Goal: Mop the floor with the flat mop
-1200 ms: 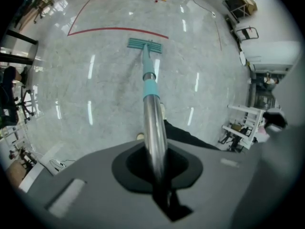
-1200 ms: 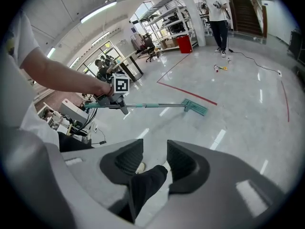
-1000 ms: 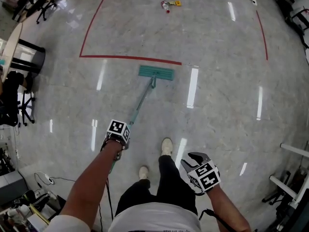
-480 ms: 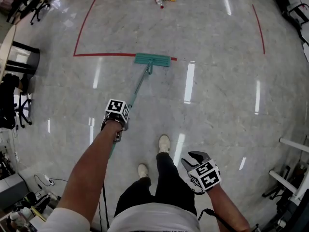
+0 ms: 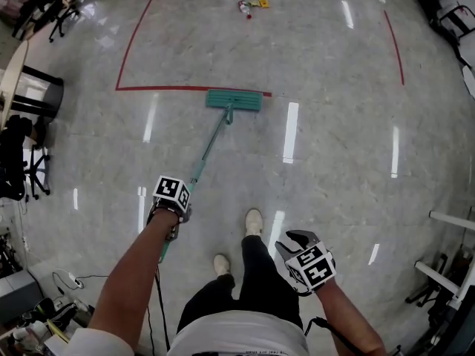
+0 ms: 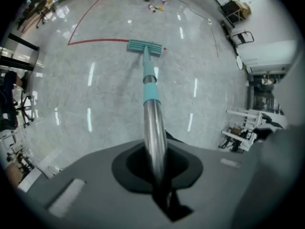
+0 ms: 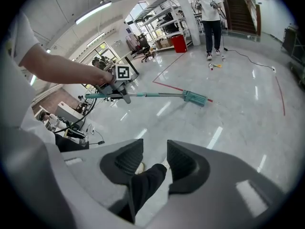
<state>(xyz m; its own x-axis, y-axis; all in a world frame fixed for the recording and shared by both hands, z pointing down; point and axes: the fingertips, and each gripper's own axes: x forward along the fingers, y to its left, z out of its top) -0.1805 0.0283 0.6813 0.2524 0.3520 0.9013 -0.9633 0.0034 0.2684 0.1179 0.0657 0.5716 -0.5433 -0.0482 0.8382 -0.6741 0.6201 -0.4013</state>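
The flat mop has a teal head (image 5: 234, 100) lying flat on the grey floor, just on my side of a red tape line (image 5: 163, 89). Its handle (image 5: 208, 142) runs back to my left gripper (image 5: 182, 205), which is shut on it. In the left gripper view the metal handle (image 6: 153, 123) passes between the jaws of the left gripper (image 6: 157, 163) towards the mop head (image 6: 145, 47). My right gripper (image 5: 293, 242) hangs by my right hip, open and empty (image 7: 155, 159). The right gripper view shows the mop head (image 7: 196, 98) and the left gripper (image 7: 121, 82) from the side.
My own shoes (image 5: 254, 222) stand behind the mop. A person (image 7: 211, 18) stands beyond the red line, with small litter (image 5: 249, 6) at their feet. Chairs (image 5: 22, 154) and a table (image 5: 15, 73) line the left side. White racks (image 5: 445, 280) stand at the right.
The mop head went forward up to the red line, then came back a little towards me with my left gripper. My right gripper stayed where it was.
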